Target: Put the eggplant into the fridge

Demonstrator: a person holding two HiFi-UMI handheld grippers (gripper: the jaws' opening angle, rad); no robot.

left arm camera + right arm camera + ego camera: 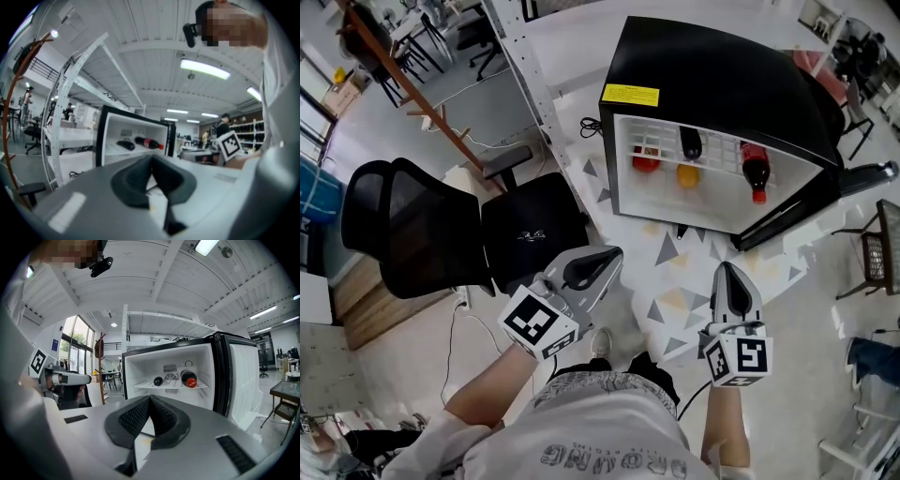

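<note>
A black mini fridge (712, 84) stands on the floor ahead with its door (811, 206) swung open to the right. A dark eggplant (691, 142) lies on its wire shelf beside a red-capped cola bottle (756, 171). The right gripper view shows the eggplant (158, 380) and bottle (189, 379) side by side; the left gripper view shows the eggplant (125, 145) and bottle (149, 142) too. My left gripper (609, 255) and right gripper (728, 270) hover short of the fridge, both shut and empty. The left gripper (151, 161) and right gripper (150, 401) jaws meet with nothing between them.
A red item (646, 161) and an orange one (688, 175) lie lower in the fridge. A black office chair (441, 230) stands at my left, with a wooden coat rack (412, 89) and a white shelf frame (520, 75) behind. A small table (877, 248) is at the right.
</note>
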